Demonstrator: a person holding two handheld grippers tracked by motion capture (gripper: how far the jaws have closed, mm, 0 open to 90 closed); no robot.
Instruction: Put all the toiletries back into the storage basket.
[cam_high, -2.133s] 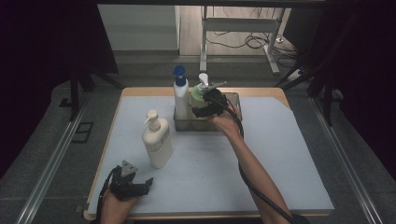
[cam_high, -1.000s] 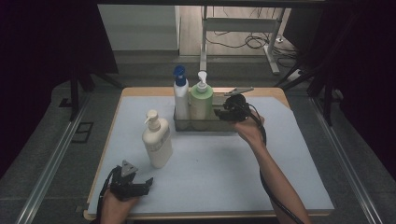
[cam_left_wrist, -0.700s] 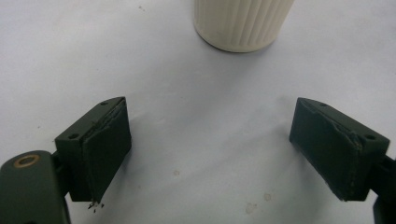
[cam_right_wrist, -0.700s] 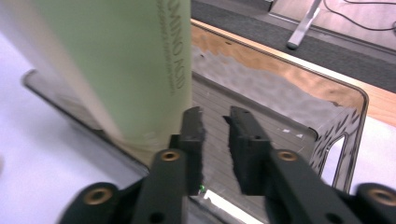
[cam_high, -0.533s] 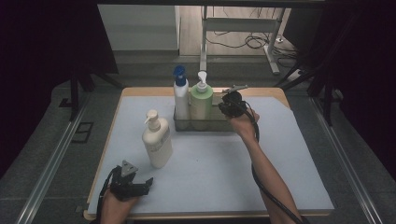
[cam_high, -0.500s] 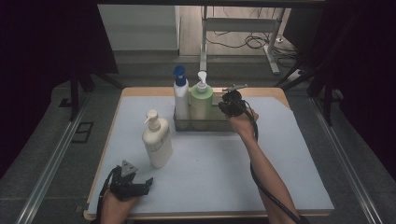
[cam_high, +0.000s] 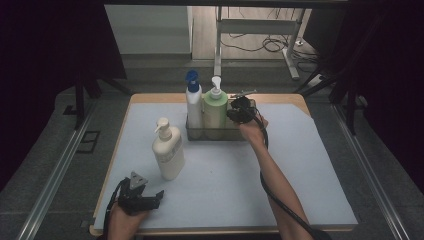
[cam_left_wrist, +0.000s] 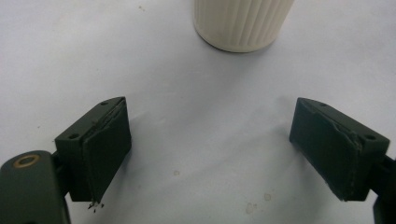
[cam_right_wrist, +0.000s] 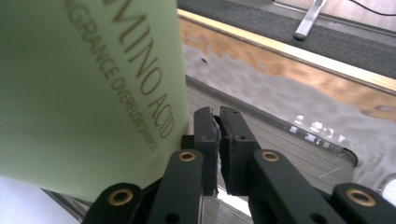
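Right gripper (cam_high: 239, 111) beside the green bottle (cam_high: 216, 114) in the clear tray (cam_high: 250, 134) at the far edge of the table — jaws pressed together, nothing between them, just closed. Looks like the pause after placing, or a nudge to seat the bottle against the blue-capped bottle (cam_high: 193, 107) next to it. Left gripper (cam_high: 142, 198) resting near the front edge, jaws spread wide and empty, pointing at the cream bottle (cam_high: 167, 150), which stands alone on the white mat (cam_high: 310, 165), well apart from the tray. Probable next step — fetching that cream bottle: jaws spread around its ribbed body, a firm squeeze, an upright lift. Count: three pump bottles, two in the tray and one outside; one tray; two grippers.
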